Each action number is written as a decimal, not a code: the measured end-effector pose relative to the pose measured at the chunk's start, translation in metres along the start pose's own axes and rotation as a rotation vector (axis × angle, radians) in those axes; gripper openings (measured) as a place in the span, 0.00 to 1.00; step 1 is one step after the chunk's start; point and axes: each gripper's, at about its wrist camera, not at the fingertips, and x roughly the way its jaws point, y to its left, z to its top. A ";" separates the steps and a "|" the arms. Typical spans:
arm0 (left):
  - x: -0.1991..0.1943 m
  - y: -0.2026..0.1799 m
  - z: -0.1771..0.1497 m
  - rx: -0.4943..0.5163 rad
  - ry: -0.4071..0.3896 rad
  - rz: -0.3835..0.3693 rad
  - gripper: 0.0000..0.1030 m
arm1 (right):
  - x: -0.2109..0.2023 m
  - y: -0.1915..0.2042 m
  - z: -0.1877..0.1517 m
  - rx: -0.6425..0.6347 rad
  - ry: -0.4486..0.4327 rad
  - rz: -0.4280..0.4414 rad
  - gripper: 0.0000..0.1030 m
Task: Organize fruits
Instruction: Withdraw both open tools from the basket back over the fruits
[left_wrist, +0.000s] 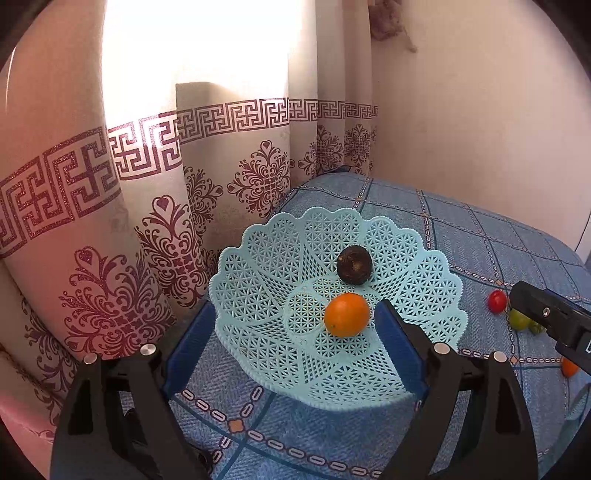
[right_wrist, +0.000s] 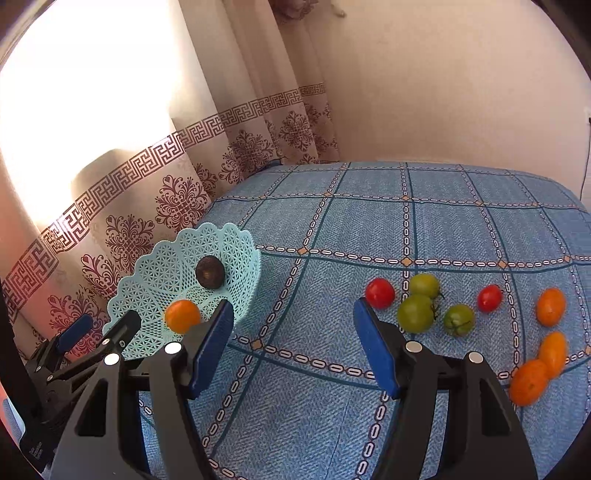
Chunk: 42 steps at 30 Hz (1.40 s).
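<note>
A light-blue lattice basket sits at the cloth's left edge by the curtain. It holds an orange fruit and a dark round fruit. My left gripper is open, its blue pads on either side of the basket's near part; I cannot tell whether they touch it. My right gripper is open and empty over bare cloth. Ahead and to its right lie two red tomatoes, three green tomatoes and three orange fruits.
A blue checked cloth covers the surface, which drops away at the far and right edges. A patterned curtain hangs close on the left and a plain wall stands behind. A cable runs down the far right.
</note>
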 end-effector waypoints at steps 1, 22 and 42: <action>-0.002 -0.002 0.000 0.004 -0.001 -0.001 0.87 | -0.001 -0.004 0.000 0.002 -0.001 -0.008 0.65; -0.018 -0.083 0.011 0.131 0.001 -0.145 0.92 | -0.046 -0.126 0.003 0.123 -0.023 -0.228 0.65; 0.011 -0.194 0.000 0.297 0.118 -0.306 0.88 | -0.024 -0.216 0.001 0.206 0.046 -0.340 0.69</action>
